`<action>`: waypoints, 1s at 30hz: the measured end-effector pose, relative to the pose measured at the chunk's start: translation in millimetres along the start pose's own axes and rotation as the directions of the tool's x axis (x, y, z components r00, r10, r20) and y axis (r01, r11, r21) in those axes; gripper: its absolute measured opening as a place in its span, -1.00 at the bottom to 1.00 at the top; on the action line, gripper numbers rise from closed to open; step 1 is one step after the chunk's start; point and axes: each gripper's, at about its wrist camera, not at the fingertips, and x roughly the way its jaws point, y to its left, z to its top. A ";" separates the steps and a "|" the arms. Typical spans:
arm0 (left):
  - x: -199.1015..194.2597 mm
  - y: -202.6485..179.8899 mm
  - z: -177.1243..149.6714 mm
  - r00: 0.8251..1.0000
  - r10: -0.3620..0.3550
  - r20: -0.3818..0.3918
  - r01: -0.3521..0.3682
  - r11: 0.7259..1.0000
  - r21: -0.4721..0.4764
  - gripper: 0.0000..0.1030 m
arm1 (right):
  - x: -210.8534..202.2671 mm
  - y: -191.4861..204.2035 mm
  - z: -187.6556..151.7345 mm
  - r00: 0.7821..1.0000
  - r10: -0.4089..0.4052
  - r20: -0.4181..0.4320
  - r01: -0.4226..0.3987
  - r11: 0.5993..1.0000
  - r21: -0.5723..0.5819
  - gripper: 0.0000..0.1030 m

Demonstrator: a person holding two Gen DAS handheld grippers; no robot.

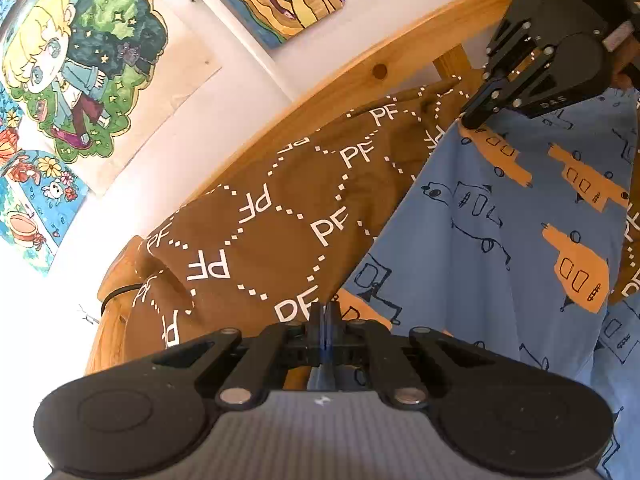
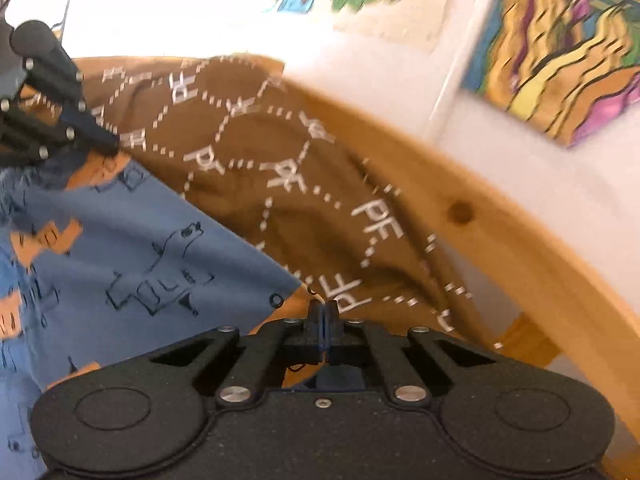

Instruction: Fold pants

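Two corners of the blue pants (image 1: 500, 216) were pinched, one in our left gripper (image 1: 325, 312), one in our right gripper (image 2: 322, 312), fingers clamped shut. They hung before the brown pillow (image 1: 280, 216) and wooden headboard (image 1: 348, 80); folding seemed barely begun.

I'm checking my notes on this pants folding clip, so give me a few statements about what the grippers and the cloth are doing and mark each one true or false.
1. Both grippers are shut on the blue pants. True: left gripper, right gripper.
2. The pants are plain blue. False: they carry orange and outlined drawings.
3. A brown PF-patterned cloth lies behind the pants. True.
4. The wall is bare. False: paintings hang there.
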 end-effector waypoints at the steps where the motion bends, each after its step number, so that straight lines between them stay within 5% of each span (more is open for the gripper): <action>1: -0.1 -0.9 -0.6 1.000 0.001 -0.001 -0.001 1.000 0.002 -0.98 | -5.2 2.3 -0.5 1.000 -0.007 0.009 0.007 1.000 -0.001 -1.00; 13: -24.2 -4.7 -5.2 0.999 0.011 0.039 -0.012 1.000 0.017 -0.93 | -51.5 39.0 -14.3 0.988 -0.121 0.096 0.130 0.988 -0.085 -1.00; 14: -25.7 -4.0 -5.5 0.999 -0.006 0.046 0.005 1.000 0.015 -0.80 | -54.2 41.8 -14.9 0.987 -0.129 0.100 0.139 0.986 -0.094 -1.00; 16: -26.8 -3.3 -5.3 0.997 -0.047 0.068 0.046 0.999 0.021 -0.09 | -55.5 45.9 -15.2 0.987 -0.137 0.088 0.147 0.983 -0.114 -1.00; 17: -26.4 -4.4 -4.6 0.996 -0.049 0.079 0.047 0.998 0.035 0.44 | -55.3 46.6 -14.8 0.986 -0.141 0.085 0.151 0.981 -0.121 -1.00; 18: -26.3 -6.3 -3.7 0.994 -0.046 0.100 0.040 0.997 0.060 0.54 | -55.2 47.1 -14.3 0.986 -0.146 0.083 0.156 0.979 -0.128 -1.00; 25: -13.7 -9.4 8.3 0.978 -0.157 0.137 0.131 0.975 0.181 0.54 | -60.8 49.9 -11.7 0.984 -0.161 0.081 0.172 0.972 -0.157 -1.00; 30: -3.2 8.2 16.6 0.961 -0.243 0.128 0.224 0.963 0.148 0.47 | -66.0 52.6 -12.2 0.983 -0.162 0.086 0.176 0.967 -0.183 -1.00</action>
